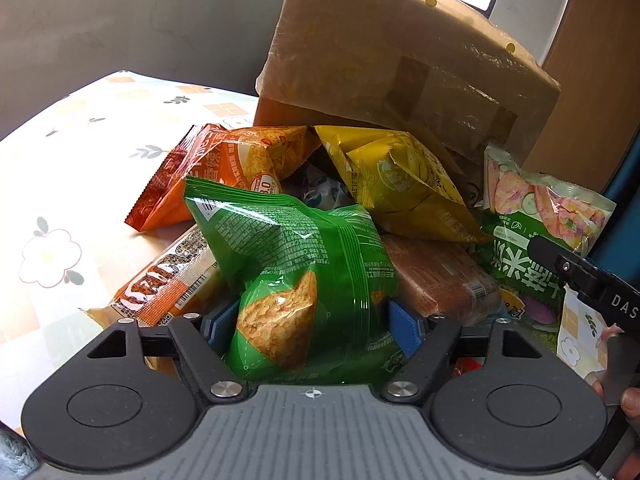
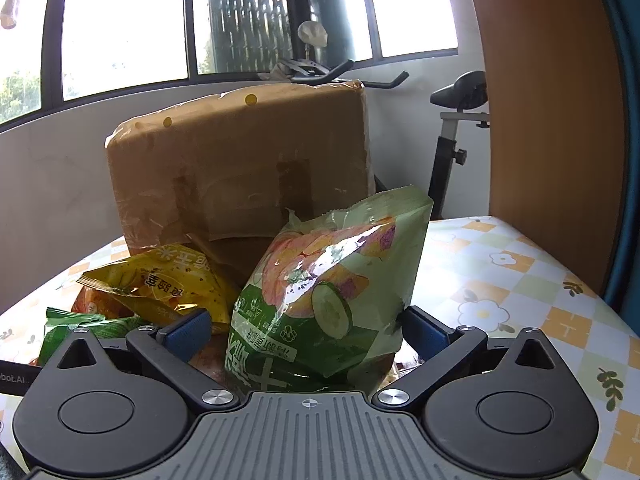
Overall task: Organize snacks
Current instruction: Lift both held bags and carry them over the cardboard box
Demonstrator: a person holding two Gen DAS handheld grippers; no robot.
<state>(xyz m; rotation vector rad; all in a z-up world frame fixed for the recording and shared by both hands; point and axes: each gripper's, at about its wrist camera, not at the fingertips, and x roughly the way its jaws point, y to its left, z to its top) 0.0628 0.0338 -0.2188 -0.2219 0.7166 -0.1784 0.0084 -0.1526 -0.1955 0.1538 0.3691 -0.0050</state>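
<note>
Gripping one green bag (image 1: 304, 272), one pale-green bag (image 2: 328, 292)

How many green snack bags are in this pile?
2: a shiny green bag between the left tongs, a pale-green cucumber-print bag between the right tongs. Others may be buried.

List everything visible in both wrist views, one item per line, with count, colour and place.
green snack bag: 1, green, between the left gripper's pads
pale green veggie-chip bag: 1, between the right gripper's pads
yellow snack bag: 1, mid-pile
orange snack bag: 1, pile's left
cardboard box: 1, brown, behind pile
tablecloth: 1, floral check
exercise bike: 1, black, by window
left gripper: 1, black, blue pads
right gripper: 1, black, blue pads
</note>
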